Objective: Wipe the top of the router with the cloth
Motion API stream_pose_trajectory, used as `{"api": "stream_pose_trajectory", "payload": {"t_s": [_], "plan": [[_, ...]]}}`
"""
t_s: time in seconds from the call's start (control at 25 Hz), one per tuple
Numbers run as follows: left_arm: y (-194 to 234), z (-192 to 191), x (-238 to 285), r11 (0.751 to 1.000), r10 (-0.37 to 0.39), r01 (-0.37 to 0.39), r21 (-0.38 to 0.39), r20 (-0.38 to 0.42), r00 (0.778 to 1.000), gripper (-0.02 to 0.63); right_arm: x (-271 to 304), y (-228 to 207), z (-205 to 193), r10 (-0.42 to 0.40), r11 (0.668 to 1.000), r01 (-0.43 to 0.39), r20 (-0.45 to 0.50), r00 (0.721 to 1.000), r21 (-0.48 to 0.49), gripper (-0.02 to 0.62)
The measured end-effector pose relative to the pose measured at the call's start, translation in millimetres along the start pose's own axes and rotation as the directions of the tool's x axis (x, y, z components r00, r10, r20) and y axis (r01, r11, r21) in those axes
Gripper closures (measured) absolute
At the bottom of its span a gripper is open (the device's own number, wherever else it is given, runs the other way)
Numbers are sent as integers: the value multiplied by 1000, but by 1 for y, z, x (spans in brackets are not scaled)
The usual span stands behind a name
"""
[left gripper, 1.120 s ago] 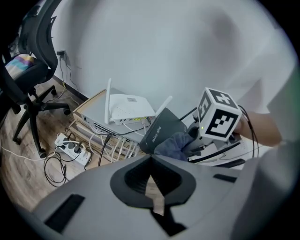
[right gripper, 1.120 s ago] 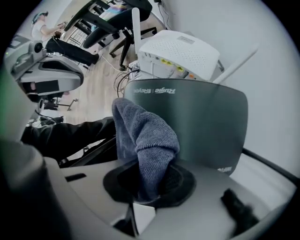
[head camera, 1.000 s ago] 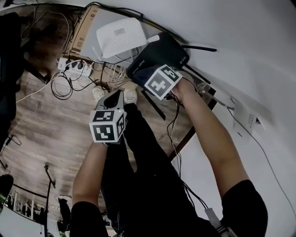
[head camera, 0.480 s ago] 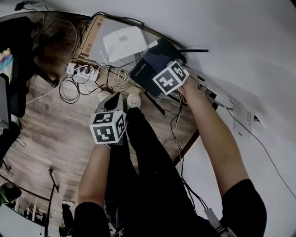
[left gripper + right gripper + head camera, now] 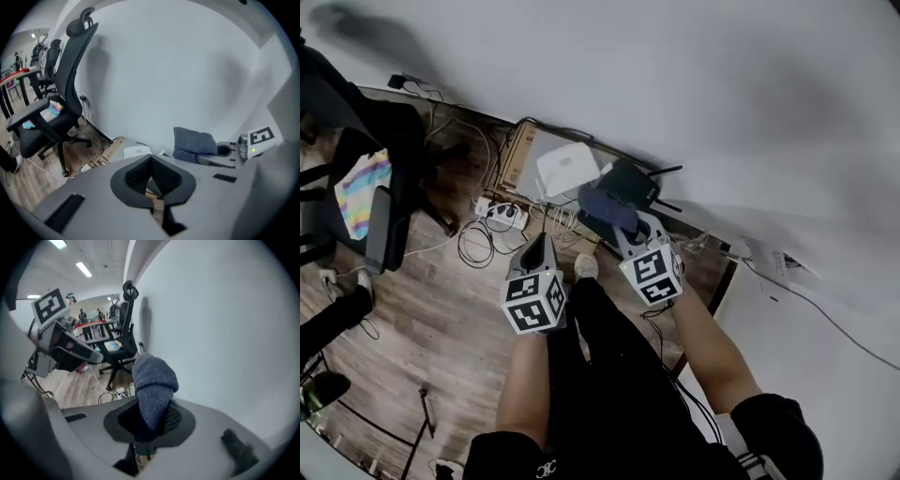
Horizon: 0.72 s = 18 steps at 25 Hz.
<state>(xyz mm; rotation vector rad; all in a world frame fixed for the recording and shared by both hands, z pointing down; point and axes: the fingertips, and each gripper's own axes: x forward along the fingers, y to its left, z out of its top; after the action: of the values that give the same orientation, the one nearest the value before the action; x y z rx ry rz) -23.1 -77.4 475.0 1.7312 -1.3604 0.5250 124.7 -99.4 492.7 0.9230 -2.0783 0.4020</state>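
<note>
The black router (image 5: 636,182) with thin antennas lies on a low surface by the wall, next to a white router (image 5: 567,169). My right gripper (image 5: 624,227) is shut on the dark blue cloth (image 5: 603,206), which overlaps the black router's near edge in the head view. In the right gripper view the cloth (image 5: 153,380) sticks up out of the right gripper (image 5: 151,422) against the bare wall, off any surface. My left gripper (image 5: 537,247) hangs to the left over the floor, shut and holding nothing (image 5: 151,161). From there the cloth (image 5: 193,142) shows to the right.
A cardboard box (image 5: 517,153) lies under the white router. A power strip (image 5: 501,215) and loose cables (image 5: 473,248) lie on the wooden floor. A black office chair (image 5: 386,192) stands at the left. A white wall (image 5: 694,84) rises behind.
The right gripper has drawn back with the cloth from the black router's top. The head view has pulled back and shows more wall and floor. The left gripper stays shut.
</note>
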Motion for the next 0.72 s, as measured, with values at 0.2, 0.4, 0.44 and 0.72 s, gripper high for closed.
{"api": "stream_pose_trajectory", "payload": {"t_s": [0.2, 0.4, 0.44, 0.72], "plan": [[-23, 79, -62, 998, -27, 20, 54, 141, 990, 601, -71, -6, 68, -97, 991, 76, 198, 975, 109, 535], [-54, 123, -130, 991, -26, -3, 136, 215, 976, 601, -151, -11, 129, -165, 981, 110, 379, 911, 160, 535], [-59, 132, -144, 990, -19, -16, 143, 239, 971, 601, -167, -10, 141, -172, 980, 113, 419, 892, 162, 535], [-93, 192, -228, 980, -55, -26, 196, 398, 916, 601, -249, -5, 211, -207, 971, 77, 625, 753, 228, 535]]}}
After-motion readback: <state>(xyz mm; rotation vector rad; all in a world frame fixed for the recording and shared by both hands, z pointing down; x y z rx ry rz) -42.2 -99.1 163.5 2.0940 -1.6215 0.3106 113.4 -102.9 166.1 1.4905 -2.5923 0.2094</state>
